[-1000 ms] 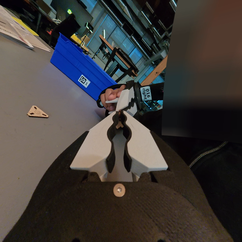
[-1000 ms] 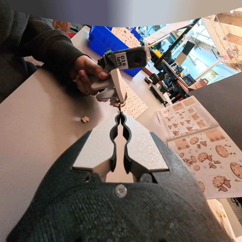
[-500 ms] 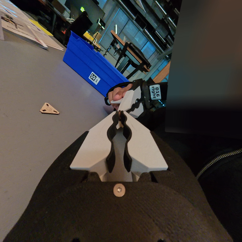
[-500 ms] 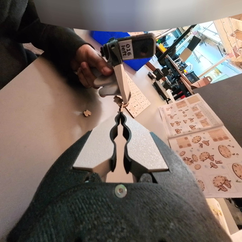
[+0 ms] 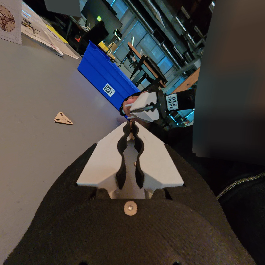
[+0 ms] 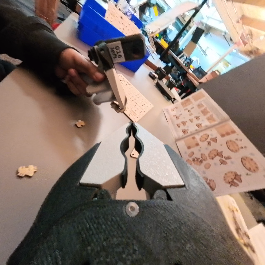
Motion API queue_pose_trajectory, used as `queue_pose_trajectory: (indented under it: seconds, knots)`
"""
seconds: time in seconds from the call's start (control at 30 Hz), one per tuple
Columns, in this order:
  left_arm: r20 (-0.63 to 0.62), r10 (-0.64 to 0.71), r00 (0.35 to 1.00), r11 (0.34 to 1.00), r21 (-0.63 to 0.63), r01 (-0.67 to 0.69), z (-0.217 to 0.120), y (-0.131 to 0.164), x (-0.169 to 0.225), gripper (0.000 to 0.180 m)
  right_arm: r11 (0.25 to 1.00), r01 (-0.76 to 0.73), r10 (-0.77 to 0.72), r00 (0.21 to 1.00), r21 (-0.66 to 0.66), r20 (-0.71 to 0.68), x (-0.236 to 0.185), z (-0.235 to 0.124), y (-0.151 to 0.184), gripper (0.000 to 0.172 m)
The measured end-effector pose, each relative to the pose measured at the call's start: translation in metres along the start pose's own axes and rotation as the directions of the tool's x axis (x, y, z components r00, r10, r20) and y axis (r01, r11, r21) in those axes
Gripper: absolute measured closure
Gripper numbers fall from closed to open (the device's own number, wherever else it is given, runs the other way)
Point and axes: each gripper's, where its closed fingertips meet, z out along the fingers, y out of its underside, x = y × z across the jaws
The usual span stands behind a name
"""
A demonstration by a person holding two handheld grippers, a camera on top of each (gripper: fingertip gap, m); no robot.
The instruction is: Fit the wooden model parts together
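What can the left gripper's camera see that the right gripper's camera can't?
Only the left wrist view shows the wooden triangle lying on the table. Only the right wrist view shows the open booklet of clock drawings, the perforated wooden sheet and two loose wooden cutouts. Both show a blue bin and the left gripper pinching a small wooden piece.

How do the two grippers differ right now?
The left gripper is clamped on a small wooden piece, while the right gripper shows nothing between its tips. The left gripper hangs near the perforated wooden sheet; the right gripper sits nearer the open instruction booklet. Both have their fingers closed together and are hand-held above the grey table.
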Motion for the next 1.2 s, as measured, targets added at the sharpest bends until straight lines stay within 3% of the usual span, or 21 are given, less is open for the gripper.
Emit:
queue_pose_trajectory:
  seconds: [0.17,0.3,0.37,0.63,0.73,0.87,1.0,1.2]
  knots:
    - [-0.034,-0.071,0.997,0.996,0.054,0.072,-0.005,-0.008,-0.002,0.180,0.979,-0.204,0.202,0.974,0.012,0.101,-0.008,0.007,0.008,0.170]
    - [-0.048,-0.102,0.994,0.992,0.065,0.105,-0.005,-0.009,-0.002,0.180,0.971,-0.235,0.231,0.970,0.037,0.076,-0.013,0.019,0.000,0.140]
    - [-0.064,-0.122,0.990,0.990,0.069,0.126,-0.004,-0.010,-0.001,0.180,0.977,-0.203,0.201,0.979,0.065,0.041,-0.013,0.021,-0.008,0.133]
    - [-0.141,-0.181,0.973,0.982,0.021,0.186,0.004,-0.002,0.009,0.180,0.996,-0.067,0.067,0.998,0.054,-0.012,-0.017,0.022,-0.013,0.140]
    - [-0.173,-0.202,0.964,0.978,0.017,0.208,0.005,-0.001,0.012,0.180,0.997,-0.039,0.040,0.999,0.064,-0.015,-0.017,0.020,-0.015,0.158]
    - [-0.179,-0.205,0.962,0.977,0.011,0.211,0.005,-0.001,0.013,0.180,0.997,-0.041,0.041,0.999,0.066,-0.002,-0.018,0.018,-0.016,0.158]
    - [-0.201,-0.233,0.952,0.969,0.035,0.244,0.002,-0.006,0.012,0.162,0.994,-0.081,0.080,0.997,0.070,0.017,-0.015,0.015,-0.013,0.158]
    - [-0.209,-0.238,0.948,0.970,-0.014,0.241,0.004,0.001,0.015,0.169,0.995,-0.078,0.075,0.996,0.063,0.048,-0.017,0.013,-0.010,0.158]
